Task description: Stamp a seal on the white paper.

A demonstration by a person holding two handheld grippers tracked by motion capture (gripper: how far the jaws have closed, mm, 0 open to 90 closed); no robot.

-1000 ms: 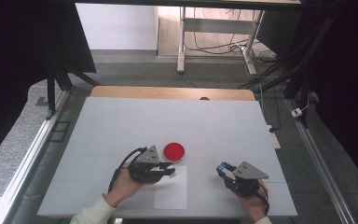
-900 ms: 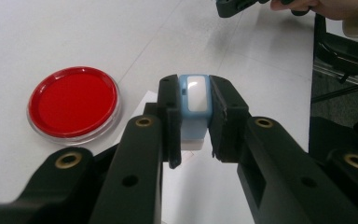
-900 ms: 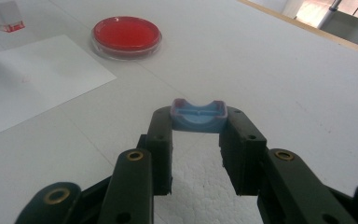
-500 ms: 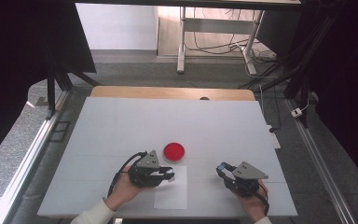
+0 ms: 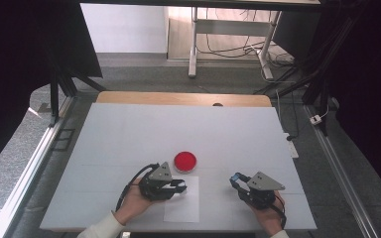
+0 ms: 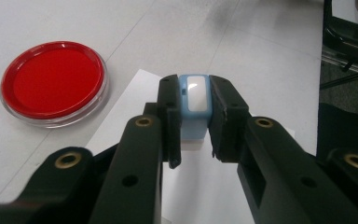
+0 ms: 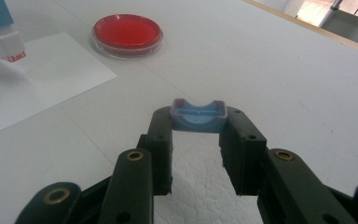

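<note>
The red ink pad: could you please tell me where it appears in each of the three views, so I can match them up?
High view: the red ink pad sits at centre, just beyond the white paper sheet.
Left gripper view: upper left, left of the sheet's far corner.
Right gripper view: top, left of centre, beyond the sheet.
Shared landmark: the white paper sheet beside the pad.
</note>
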